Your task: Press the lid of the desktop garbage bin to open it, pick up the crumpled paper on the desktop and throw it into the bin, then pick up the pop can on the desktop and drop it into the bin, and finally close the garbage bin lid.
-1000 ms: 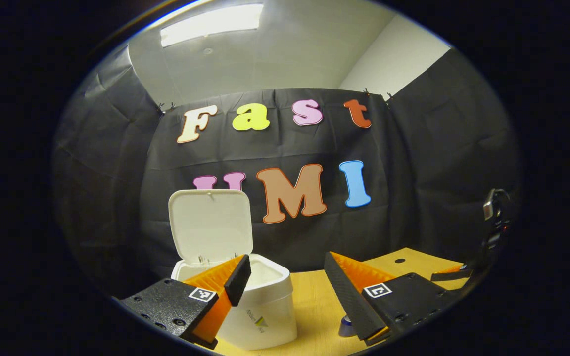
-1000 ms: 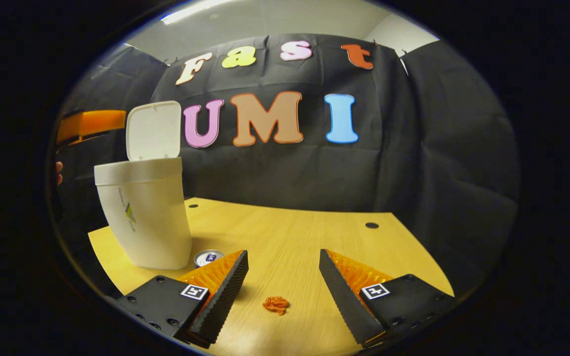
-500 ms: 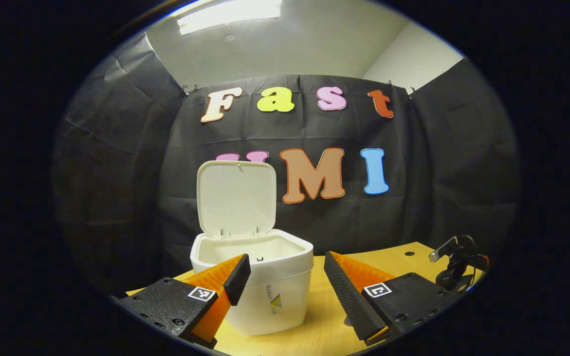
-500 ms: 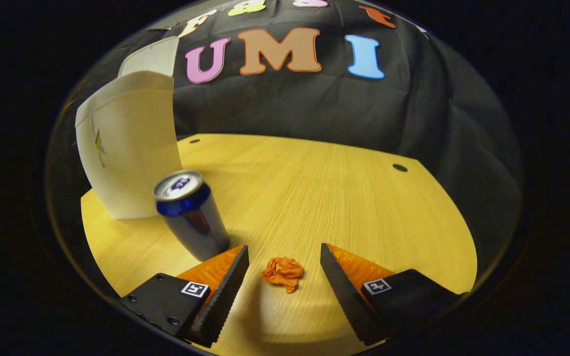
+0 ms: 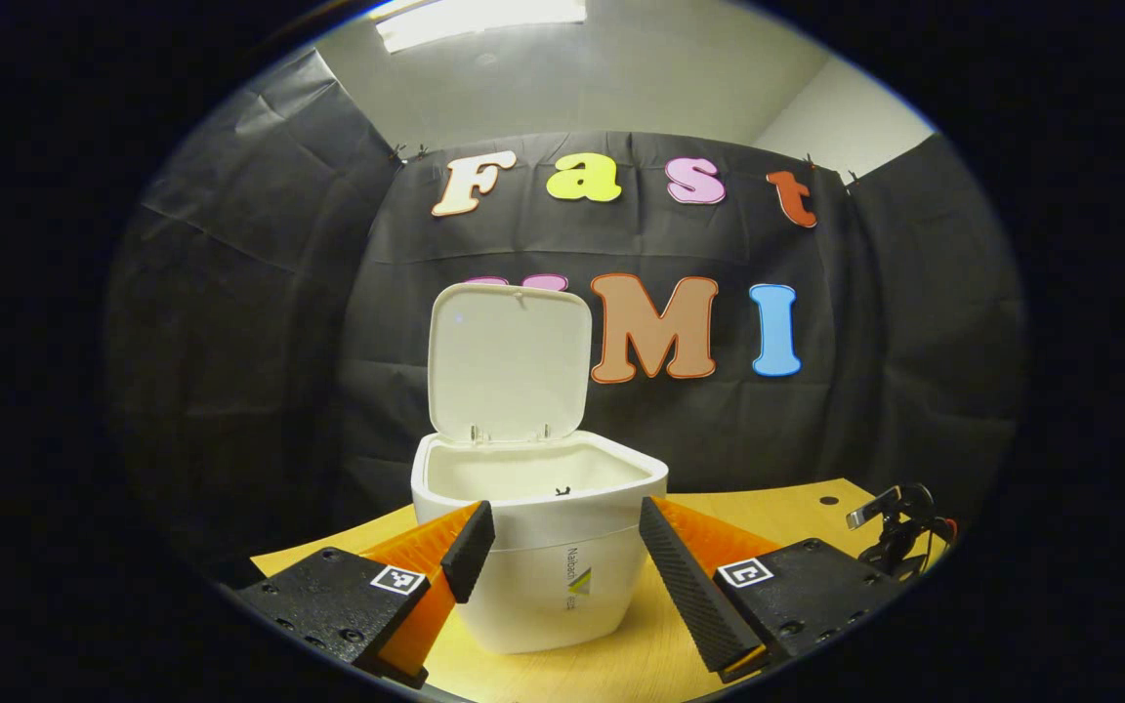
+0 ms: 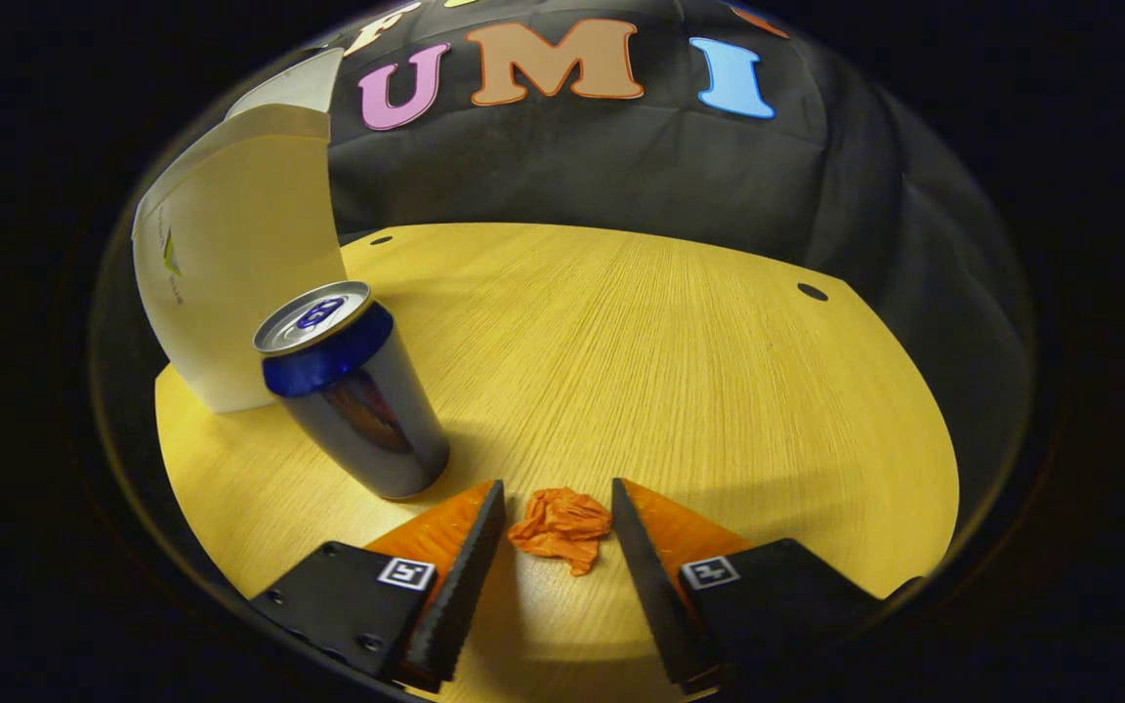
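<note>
Between my right gripper's (image 6: 555, 532) part-open jaws the crumpled paper (image 6: 562, 528) lies ungripped on the desk (image 6: 680, 351), and closing crookedly could nudge the pop can (image 6: 353, 391) just beside.

Wooden table (image 6: 680, 322), light grain. On it: white garbage bin (image 6: 230, 283), lid up; pop can (image 6: 353, 391) upright just beside the bin; crumpled paper (image 6: 561, 527) near the can.
</note>
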Demonstrator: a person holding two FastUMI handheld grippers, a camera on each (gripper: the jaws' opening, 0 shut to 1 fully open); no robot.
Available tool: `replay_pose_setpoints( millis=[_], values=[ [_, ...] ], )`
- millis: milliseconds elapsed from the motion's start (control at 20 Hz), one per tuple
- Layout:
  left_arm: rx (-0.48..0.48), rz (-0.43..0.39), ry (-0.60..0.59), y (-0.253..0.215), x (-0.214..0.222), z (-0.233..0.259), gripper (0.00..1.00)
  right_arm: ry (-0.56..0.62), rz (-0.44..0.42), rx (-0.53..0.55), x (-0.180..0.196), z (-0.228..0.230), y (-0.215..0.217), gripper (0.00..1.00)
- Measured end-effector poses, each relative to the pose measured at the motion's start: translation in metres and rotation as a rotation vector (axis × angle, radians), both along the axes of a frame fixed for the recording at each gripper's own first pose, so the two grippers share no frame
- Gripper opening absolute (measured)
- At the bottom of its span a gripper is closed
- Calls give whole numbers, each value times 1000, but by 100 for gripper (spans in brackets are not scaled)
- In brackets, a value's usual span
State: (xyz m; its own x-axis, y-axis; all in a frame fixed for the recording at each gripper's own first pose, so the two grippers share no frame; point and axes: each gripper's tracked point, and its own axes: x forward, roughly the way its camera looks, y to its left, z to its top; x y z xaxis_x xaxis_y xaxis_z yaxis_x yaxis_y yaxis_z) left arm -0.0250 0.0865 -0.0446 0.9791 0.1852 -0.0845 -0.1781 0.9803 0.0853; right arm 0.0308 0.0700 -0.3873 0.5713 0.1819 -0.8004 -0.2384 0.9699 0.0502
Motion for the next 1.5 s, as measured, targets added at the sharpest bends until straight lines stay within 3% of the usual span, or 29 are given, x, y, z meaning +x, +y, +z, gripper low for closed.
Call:
replay_pose_setpoints(
  millis=[50, 100, 150, 250, 500, 550, 800, 1150, 1350, 1450, 1500],
  values=[
    [1, 3, 2, 1, 1, -1, 93, 0, -1, -1, -1, 1, 0, 55],
    [3, 6, 3, 3, 1, -3, 92, 3, 6, -3, -1, 1, 1, 53],
    [2, 6, 3, 3, 1, -3, 92, -1, 15, -11, -1, 0, 3, 42],
    [-4, -2, 2, 2, 3, -3, 93, -5, 35, -35, 0, 0, 2, 35],
    [10, -25, -16, -2, 7, 3, 93, -21, 56, -45, 6, 24, -11, 38],
    [15, -30, -17, -2, 8, 4, 93, -39, 52, -37, 11, 38, -14, 34],
    [10, -56, -18, -11, 11, 3, 93, -212, 64, 59, 56, 155, 0, 34],
    [5, -50, -19, -14, 7, 2, 93, -472, 313, 222, 84, 308, 128, 34],
    [5, -20, -36, -7, -4, 9, 93, -528, 434, 260, 90, 339, 197, 39],
    [5, 5, -43, -1, -11, 11, 93, -536, 461, 296, 93, 345, 225, 35],
    [5, 17, -44, 3, -14, 13, 93, -543, 468, 309, 97, 348, 236, 39]
  ],
)
